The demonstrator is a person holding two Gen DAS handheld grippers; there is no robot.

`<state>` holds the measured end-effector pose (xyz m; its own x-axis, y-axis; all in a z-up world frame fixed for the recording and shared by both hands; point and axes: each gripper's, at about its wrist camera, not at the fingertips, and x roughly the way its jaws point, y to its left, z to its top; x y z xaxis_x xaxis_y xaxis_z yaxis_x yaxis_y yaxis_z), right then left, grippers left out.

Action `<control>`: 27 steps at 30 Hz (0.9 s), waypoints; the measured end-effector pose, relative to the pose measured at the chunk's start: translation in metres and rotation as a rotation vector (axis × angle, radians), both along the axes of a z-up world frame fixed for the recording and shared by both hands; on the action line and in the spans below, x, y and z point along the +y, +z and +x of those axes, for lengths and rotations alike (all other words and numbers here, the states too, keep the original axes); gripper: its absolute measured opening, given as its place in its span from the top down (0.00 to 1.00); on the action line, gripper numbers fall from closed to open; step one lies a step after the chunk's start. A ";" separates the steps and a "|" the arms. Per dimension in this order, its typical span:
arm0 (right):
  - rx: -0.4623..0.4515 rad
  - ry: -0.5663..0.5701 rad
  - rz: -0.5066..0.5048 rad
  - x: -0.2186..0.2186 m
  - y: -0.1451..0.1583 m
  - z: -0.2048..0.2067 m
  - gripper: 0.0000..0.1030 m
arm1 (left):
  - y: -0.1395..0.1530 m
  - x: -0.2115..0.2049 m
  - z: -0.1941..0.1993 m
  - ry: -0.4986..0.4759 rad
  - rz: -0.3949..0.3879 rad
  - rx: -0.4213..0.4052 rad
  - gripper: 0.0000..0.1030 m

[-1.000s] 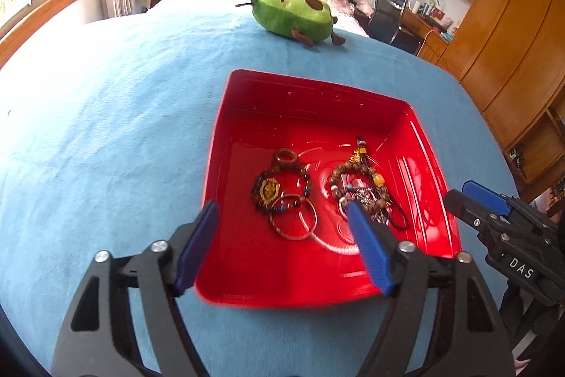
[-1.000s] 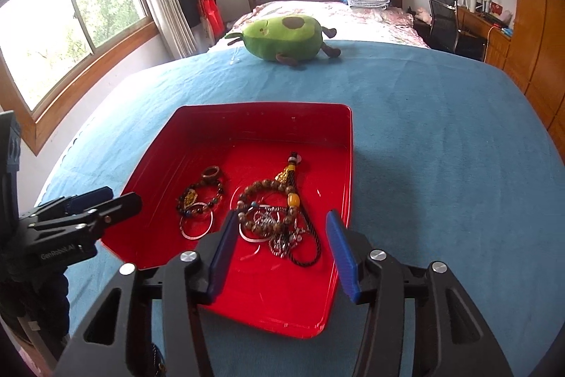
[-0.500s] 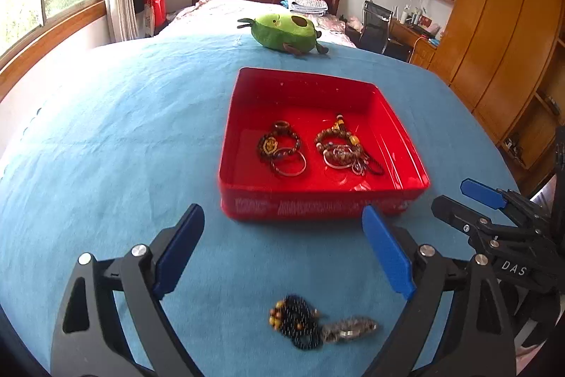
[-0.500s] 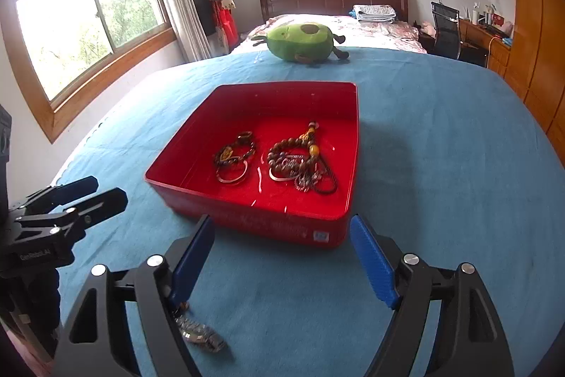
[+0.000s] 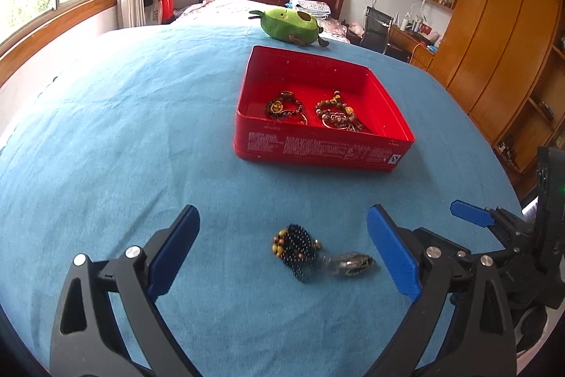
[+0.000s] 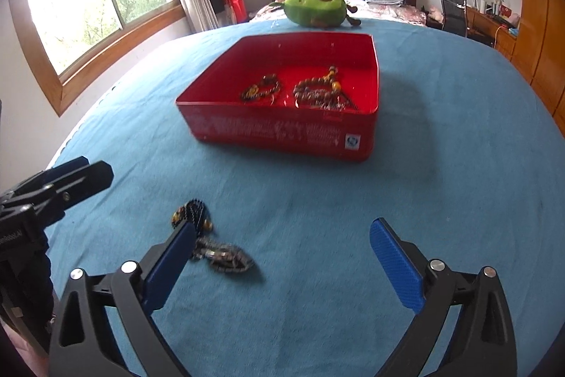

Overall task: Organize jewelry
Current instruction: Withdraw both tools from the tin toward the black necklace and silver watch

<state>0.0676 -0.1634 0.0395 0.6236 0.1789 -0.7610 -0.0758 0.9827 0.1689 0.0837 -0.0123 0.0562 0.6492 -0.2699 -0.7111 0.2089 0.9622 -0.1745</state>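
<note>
Left wrist | left gripper (image 5: 282,251) fingers spread above beaded bracelet (image 5: 296,249) | right gripper (image 6: 282,258) fingers spread, empty

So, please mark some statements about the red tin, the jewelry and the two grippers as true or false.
1. The red tin holds bracelets. True.
2. A dark beaded piece lies on the blue cloth, outside the tin. True.
3. The left gripper is shut on it. False: it is open, empty.
4. The right gripper is open. True.
5. The avocado plush sits inside the tin. False: it lies behind it.
</note>
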 end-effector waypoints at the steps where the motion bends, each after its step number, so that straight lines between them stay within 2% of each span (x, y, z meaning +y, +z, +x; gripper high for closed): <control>1: 0.005 -0.003 -0.009 0.001 -0.004 -0.004 0.04 | -0.001 0.001 -0.003 0.000 0.000 0.001 0.07; 5: 0.025 0.055 0.013 0.007 -0.016 -0.014 0.04 | -0.013 0.014 -0.011 0.002 -0.027 0.055 0.06; 9: 0.060 0.160 0.098 0.007 -0.025 -0.014 0.05 | -0.027 0.029 -0.010 0.028 -0.053 0.131 0.05; 16: 0.144 0.224 0.085 0.015 -0.042 0.009 0.25 | -0.040 0.037 -0.005 0.080 -0.002 0.163 0.05; 18: 0.166 0.225 0.091 0.017 -0.047 0.012 0.30 | -0.042 0.037 -0.003 0.081 0.010 0.169 0.05; 22: 0.215 0.185 0.175 0.012 -0.051 0.012 0.31 | -0.045 0.038 -0.002 0.089 0.026 0.166 0.05; 25: 0.223 0.145 0.201 0.009 -0.046 0.010 0.32 | -0.045 0.038 0.000 0.095 0.033 0.159 0.05; 27: 0.228 0.148 0.184 0.013 -0.044 0.011 0.32 | -0.045 0.037 0.002 0.086 0.031 0.159 0.05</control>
